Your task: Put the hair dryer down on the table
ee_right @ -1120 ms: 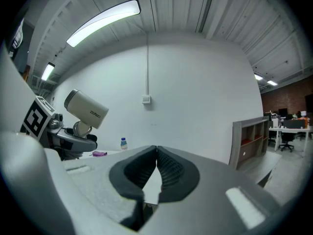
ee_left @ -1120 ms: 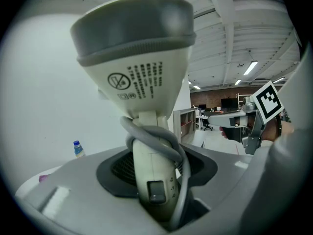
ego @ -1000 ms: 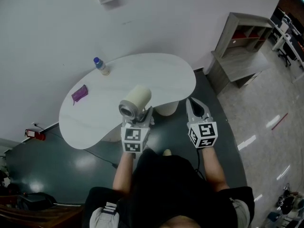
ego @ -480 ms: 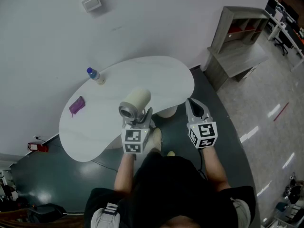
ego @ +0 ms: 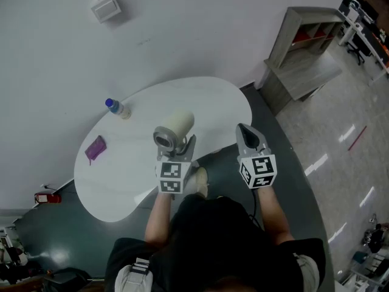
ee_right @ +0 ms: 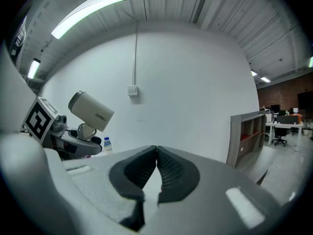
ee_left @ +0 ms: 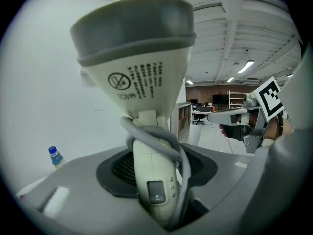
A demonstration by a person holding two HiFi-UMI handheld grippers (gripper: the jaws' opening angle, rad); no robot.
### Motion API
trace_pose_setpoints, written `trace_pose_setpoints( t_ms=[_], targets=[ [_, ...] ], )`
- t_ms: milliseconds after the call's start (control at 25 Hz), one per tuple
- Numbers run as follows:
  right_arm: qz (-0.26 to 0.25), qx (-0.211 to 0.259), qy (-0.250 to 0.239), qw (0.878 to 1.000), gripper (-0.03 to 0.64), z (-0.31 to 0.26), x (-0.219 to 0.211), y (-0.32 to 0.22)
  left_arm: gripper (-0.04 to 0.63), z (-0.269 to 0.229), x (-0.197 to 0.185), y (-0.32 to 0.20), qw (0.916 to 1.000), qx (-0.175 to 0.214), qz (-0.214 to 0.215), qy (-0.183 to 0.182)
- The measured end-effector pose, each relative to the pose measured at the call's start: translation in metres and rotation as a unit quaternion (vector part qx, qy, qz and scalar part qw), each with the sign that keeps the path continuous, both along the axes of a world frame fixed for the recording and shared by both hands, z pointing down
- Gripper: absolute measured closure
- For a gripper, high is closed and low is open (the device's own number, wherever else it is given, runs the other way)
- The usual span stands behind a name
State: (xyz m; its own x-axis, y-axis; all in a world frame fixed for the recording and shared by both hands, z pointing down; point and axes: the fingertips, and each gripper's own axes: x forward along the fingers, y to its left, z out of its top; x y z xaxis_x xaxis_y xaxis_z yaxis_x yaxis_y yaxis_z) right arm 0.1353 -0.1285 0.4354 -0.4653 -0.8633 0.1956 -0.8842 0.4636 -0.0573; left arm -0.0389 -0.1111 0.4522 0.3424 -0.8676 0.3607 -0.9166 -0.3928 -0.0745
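My left gripper [ego: 182, 146] is shut on the handle of a cream and grey hair dryer [ego: 172, 130], held upright over the near part of the white table [ego: 121, 169]. In the left gripper view the hair dryer [ee_left: 142, 82] fills the frame, its grey cord wound around the handle between the jaws. My right gripper [ego: 246, 134] hangs to the right of the table's near edge, above the dark floor, with its jaws closed together and nothing in them. From the right gripper view the hair dryer [ee_right: 91, 112] shows at the left.
A water bottle [ego: 116, 108] stands at the table's far left by the wall, and a purple object [ego: 95, 148] lies on the left part. A grey shelf unit [ego: 304, 53] stands at the right against the wall. A white round base [ego: 209, 148] sits under the table.
Both grippers have moved forward toward the table; the hair dryer now hangs over the tabletop rather than at its near edge. The grip on it is unchanged.
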Motion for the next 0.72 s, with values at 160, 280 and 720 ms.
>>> trace_pose_setpoints(
  t_ms=[160,280,720],
  targets=[
    [0.007,-0.005,0.001,1.000,0.611,0.002,-0.009,-0.022,0.364,0.005,-0.008,-0.023,0.9999,-0.008,0.009,-0.003],
    [0.009,-0.013,0.003,1.000,0.611,0.006,-0.020,-0.036,0.364,0.011,-0.017,-0.036,0.9998,-0.014,0.012,-0.005],
    [0.008,-0.038,0.014,0.999,0.611,0.026,-0.064,-0.079,0.364,0.044,-0.060,-0.078,0.9988,-0.048,0.011,0.001]
  ],
)
